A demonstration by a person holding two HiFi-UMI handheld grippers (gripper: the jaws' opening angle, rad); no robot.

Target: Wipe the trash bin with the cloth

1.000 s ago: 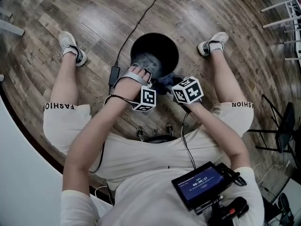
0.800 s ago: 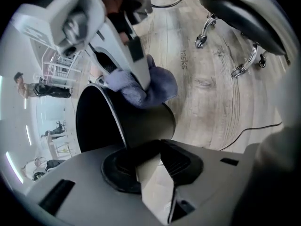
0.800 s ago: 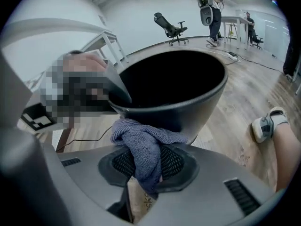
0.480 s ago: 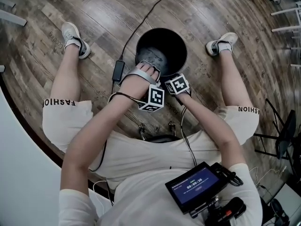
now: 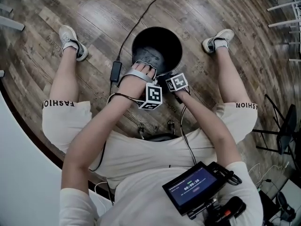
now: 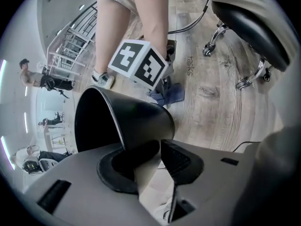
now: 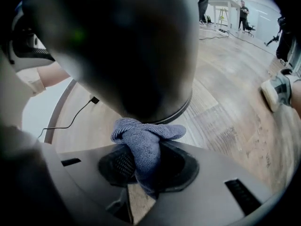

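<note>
Now my left gripper (image 6: pixel 157 149) is clamped on the rim of the trash bin (image 6: pixel 141 117), steadying it on the floor (image 7: pixel 225 102). My right gripper (image 7: pixel 146 161) pinches the blue-grey cloth (image 7: pixel 143 135) at the foot of its outer wall. I'd press firmly and sweep around without tipping it.

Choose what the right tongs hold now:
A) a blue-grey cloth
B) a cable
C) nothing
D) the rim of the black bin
A: in the right gripper view the right tongs are closed on a blue-grey cloth, close to the black bin.
</note>
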